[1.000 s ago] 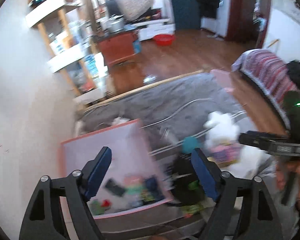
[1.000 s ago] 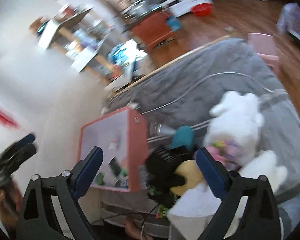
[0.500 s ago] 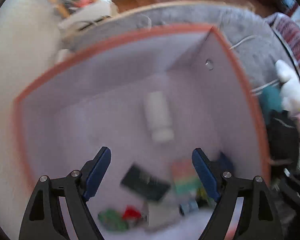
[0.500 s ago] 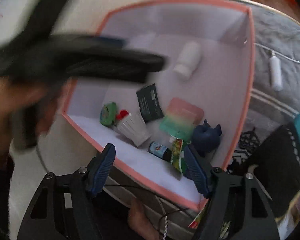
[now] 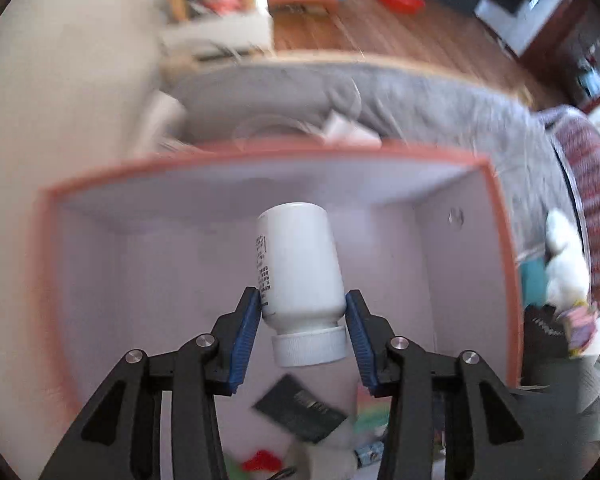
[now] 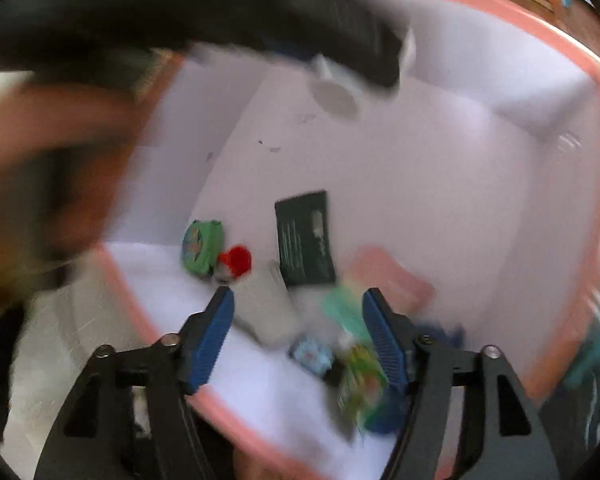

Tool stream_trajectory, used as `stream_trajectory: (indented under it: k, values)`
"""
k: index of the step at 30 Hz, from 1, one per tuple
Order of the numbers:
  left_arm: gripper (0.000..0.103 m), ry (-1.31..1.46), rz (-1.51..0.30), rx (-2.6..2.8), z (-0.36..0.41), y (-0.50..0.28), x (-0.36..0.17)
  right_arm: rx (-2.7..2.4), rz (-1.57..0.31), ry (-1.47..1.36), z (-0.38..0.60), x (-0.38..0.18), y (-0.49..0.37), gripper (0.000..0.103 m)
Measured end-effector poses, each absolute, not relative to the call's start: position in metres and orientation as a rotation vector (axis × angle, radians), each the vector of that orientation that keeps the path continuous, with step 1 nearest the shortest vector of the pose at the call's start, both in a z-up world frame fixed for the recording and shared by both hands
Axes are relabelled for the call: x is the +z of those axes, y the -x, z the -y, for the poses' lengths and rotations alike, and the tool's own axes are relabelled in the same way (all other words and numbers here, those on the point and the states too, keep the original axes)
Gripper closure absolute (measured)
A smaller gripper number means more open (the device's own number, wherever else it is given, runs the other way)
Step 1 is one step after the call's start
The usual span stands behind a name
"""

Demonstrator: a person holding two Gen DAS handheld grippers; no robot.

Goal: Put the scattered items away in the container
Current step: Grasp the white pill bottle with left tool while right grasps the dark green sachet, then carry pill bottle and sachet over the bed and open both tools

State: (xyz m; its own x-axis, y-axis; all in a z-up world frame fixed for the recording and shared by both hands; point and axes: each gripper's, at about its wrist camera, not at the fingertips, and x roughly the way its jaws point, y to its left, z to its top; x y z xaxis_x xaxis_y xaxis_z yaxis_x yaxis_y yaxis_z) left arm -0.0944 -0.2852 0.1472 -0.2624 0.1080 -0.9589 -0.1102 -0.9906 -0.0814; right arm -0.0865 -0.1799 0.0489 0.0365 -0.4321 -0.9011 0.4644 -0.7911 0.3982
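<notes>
Left gripper (image 5: pixel 302 322): its jaws had just been closing and now clamped the white bottle (image 5: pixel 300 268), cap toward the camera, above the container's floor.
Right gripper (image 6: pixel 298 314): open, empty, over the near edge.
Container (image 5: pixel 260 156): pink-rimmed, on the bed (image 5: pixel 400 92).
Inside: dark packet (image 6: pixel 305 238), green toy (image 6: pixel 202 246).

Your right hand-held gripper (image 6: pixel 298 316) hangs over the pink-rimmed container (image 6: pixel 532 20), its blue pads well apart with nothing between them. Below, on the pale floor of the container, you have a dark green card (image 6: pixel 305 239) lying flat, a green round toy (image 6: pixel 201 247) beside a small red piece (image 6: pixel 236 260), a whitish cup-like item (image 6: pixel 266 306) and a pink and green pouch (image 6: pixel 384 280). Nearer you, blurred colourful items crowd the corner. Your left hand (image 6: pixel 40 168) with its black tool crosses the upper left, blurred.
</notes>
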Motion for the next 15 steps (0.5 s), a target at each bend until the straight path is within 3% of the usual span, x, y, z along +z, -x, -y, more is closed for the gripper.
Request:
stream_trajectory:
  k: [4,6,7,10,15]
  values:
    - [0.062,1.769,-0.001,2.459,0.299,0.079,0.187,-1.804,-0.320,-1.734,0.246,0.018,0.094,0.028]
    - [0.062,1.763,0.009,2.471,0.303,0.071,0.197,-1.756,-0.508,-1.782,0.266,-0.010,0.087,0.059]
    - [0.062,1.764,0.025,2.471,0.304,0.066,0.203,-1.768,-0.528,-1.781,0.267,-0.011,0.085,0.059]
    - [0.062,1.761,0.046,2.465,0.296,0.055,0.223,-1.826,-0.374,-1.756,0.245,0.016,0.087,0.060]
    - [0.062,1.686,0.003,2.460,0.273,0.020,0.267,-1.999,-0.138,-1.591,0.150,0.122,0.070,0.060]
